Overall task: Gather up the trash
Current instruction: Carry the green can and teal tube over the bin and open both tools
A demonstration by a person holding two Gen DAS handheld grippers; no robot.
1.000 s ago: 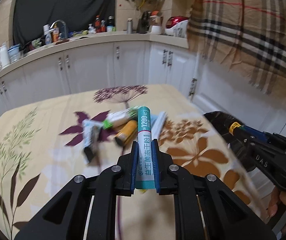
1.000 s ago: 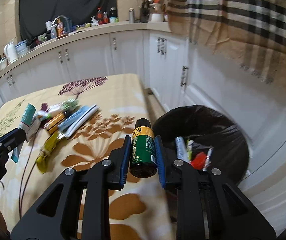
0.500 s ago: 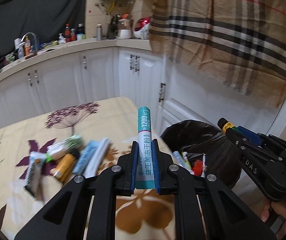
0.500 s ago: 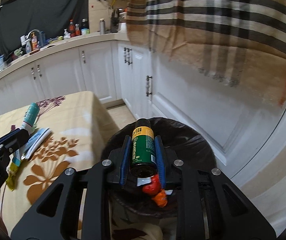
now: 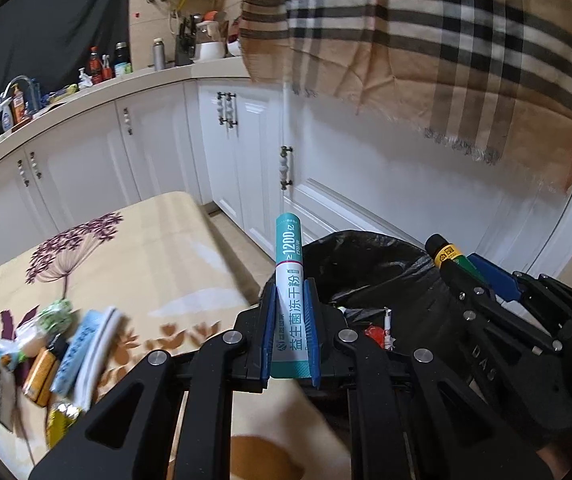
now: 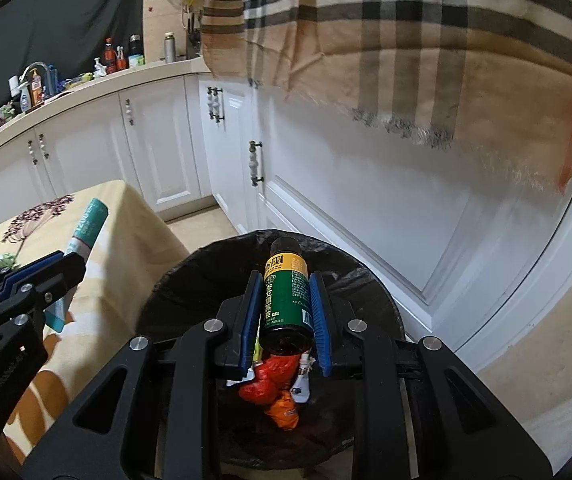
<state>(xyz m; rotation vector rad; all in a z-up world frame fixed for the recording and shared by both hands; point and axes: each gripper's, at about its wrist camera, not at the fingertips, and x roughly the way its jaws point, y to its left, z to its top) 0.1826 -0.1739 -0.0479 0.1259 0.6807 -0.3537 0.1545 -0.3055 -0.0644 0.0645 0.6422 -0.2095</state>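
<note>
Disposal step: right gripper [image 6: 284, 312] clamps green bottle [image 6: 286, 296] above bin [image 6: 382, 304]; left gripper [image 5: 290, 332] clamps teal tube [image 5: 290, 300], bin just ahead. Next: release both.

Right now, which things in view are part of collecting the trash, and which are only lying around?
Part of the job:
- teal tube, held in left claw
- green bottle, held in right claw
- bin with wrappers inside
- packets on the table

Lying about:
- counter bottles
- plaid cloth
- cabinets
</note>
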